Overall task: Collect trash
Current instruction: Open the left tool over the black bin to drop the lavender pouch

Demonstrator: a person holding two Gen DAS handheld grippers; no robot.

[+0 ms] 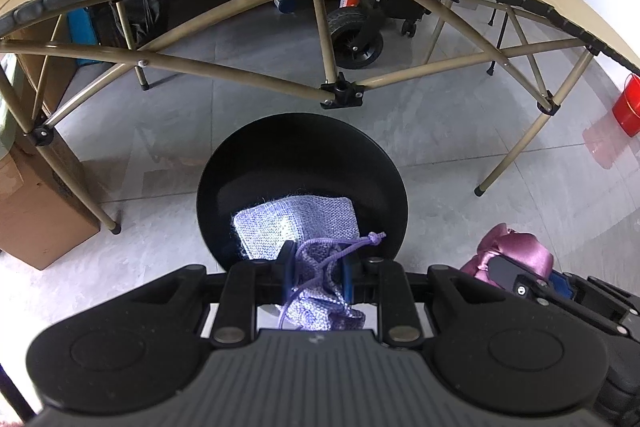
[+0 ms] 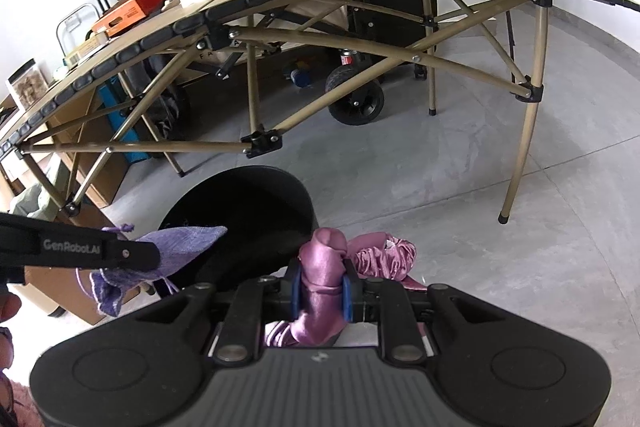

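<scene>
Lavender pouch [image 1: 296, 223] is pinched in left gripper [image 1: 318, 267], hanging right over black bin [image 1: 256, 163] mouth. Right gripper [image 2: 322, 293] pinches pink satin cloth [image 2: 324, 267] just beside bin rim, so left drops first, I'd say.

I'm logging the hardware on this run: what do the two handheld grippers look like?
Both match: the left gripper and right gripper are matte black plastic, with a grey ribbed plate between two round black housings, silver bolt heads on the linkage bars, and blue pads on the fingers. The left one's side carries white "GenRobot.AI" lettering. No cables visible.
</scene>
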